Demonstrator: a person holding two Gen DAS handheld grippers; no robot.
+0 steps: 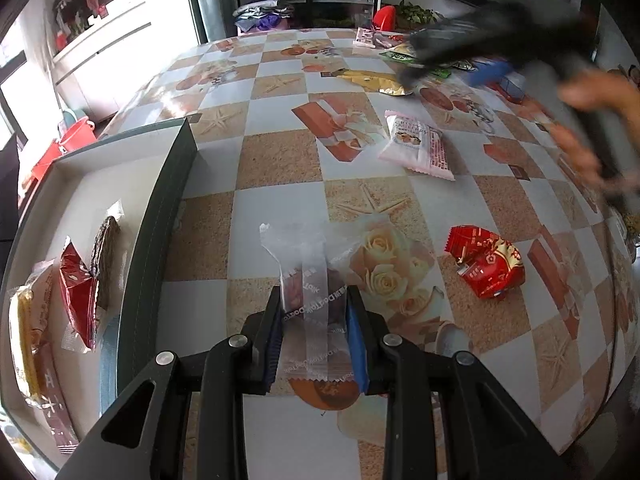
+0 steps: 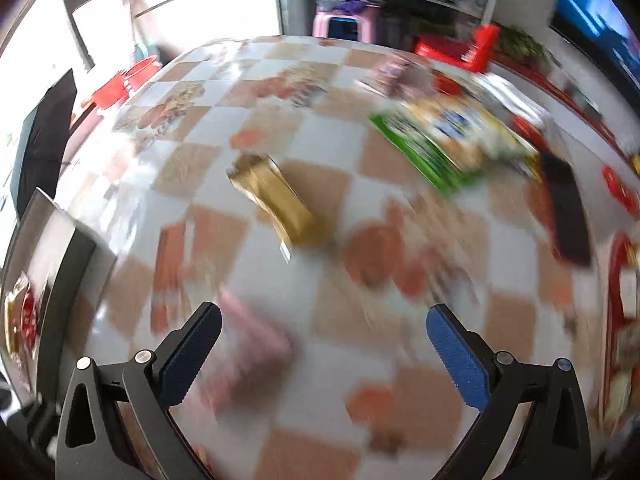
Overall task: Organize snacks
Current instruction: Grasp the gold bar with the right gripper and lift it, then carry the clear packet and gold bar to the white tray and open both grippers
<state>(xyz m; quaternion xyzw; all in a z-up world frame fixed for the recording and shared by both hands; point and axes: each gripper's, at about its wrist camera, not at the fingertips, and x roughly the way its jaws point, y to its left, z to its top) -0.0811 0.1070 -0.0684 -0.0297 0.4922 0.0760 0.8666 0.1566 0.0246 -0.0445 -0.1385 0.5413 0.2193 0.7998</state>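
My left gripper (image 1: pixel 314 300) is shut on a clear-wrapped snack (image 1: pixel 310 276) with a dark filling, held just above the table to the right of the grey box (image 1: pixel 160 216). The box holds a red packet (image 1: pixel 78 284), a dark biscuit pack (image 1: pixel 106 256) and a yellow snack (image 1: pixel 26 344). On the table lie a red packet (image 1: pixel 486 262), a pink packet (image 1: pixel 418 144) and a gold packet (image 1: pixel 376 82). My right gripper (image 2: pixel 324 328) is open and empty above the table, with a gold packet (image 2: pixel 280 200) ahead and a blurred pink packet (image 2: pixel 256 340) between its fingers below. The right wrist view is motion-blurred.
More snacks lie at the table's far right: a green packet (image 2: pixel 424 152) and red packets (image 2: pixel 620 188). The right hand and its gripper (image 1: pixel 500 40) blur across the left wrist view's upper right. The box also shows at the left edge of the right wrist view (image 2: pixel 52 248).
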